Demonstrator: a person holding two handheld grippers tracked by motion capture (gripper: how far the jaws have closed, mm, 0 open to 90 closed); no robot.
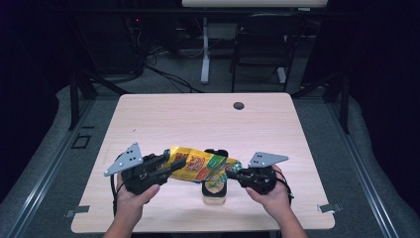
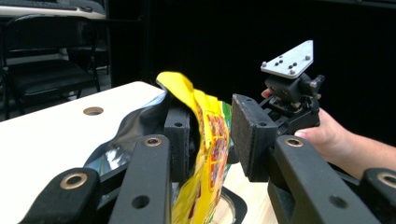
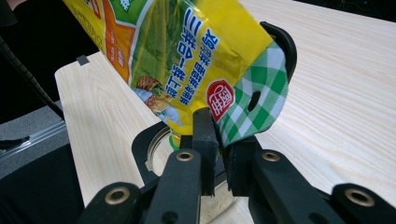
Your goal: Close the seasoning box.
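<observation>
A yellow snack bag (image 1: 200,166) with a green checked corner hangs tilted over a glass jar (image 1: 214,194) that sits in a black holder near the table's front edge. My right gripper (image 1: 230,174) is shut on that checked corner (image 3: 261,93) of the bag (image 3: 187,56). My left gripper (image 1: 176,166) is at the bag's open mouth. In the left gripper view one jaw lies against the silver inside of the bag (image 2: 205,116), and the other pad (image 2: 250,135) stands a little off the printed side. The jar's rim (image 3: 156,149) shows below the bag.
The wooden table (image 1: 198,119) has a cable hole (image 1: 238,105) at the back. Behind the table stand a dark chair (image 1: 262,44) and a white desk leg (image 1: 205,54). Both hands rest near the table's front edge.
</observation>
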